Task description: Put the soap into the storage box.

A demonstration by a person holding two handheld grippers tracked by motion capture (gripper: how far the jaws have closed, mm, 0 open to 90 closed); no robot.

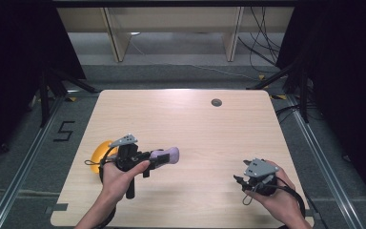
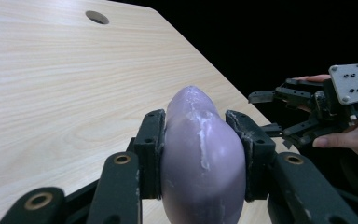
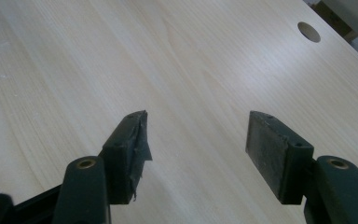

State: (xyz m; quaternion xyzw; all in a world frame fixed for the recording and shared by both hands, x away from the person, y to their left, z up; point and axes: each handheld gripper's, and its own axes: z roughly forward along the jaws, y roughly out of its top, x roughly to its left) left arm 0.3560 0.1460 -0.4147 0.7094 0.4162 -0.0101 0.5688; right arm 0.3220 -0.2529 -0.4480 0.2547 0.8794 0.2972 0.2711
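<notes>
A smooth lilac, egg-shaped object [image 2: 200, 163] with pale streaks sits squeezed between the two jaws of my left gripper [image 2: 196, 126]. In the high view the same lilac object [image 1: 169, 154] pokes out to the right of the left gripper [image 1: 164, 157], just above the table's left half. My right gripper [image 1: 239, 182] hovers near the front right corner, open, with nothing between its jaws. In its own view the right gripper [image 3: 196, 140] frames bare wood. The left gripper view shows the right gripper [image 2: 265, 113] farther off, held by a hand.
A rounded yellow-orange object [image 1: 99, 155] lies at the table's left edge, partly hidden behind the left gripper. The light wooden table [image 1: 195, 124] has a round cable hole [image 1: 216, 102] at the back. Dark floor, cables and stand legs surround it.
</notes>
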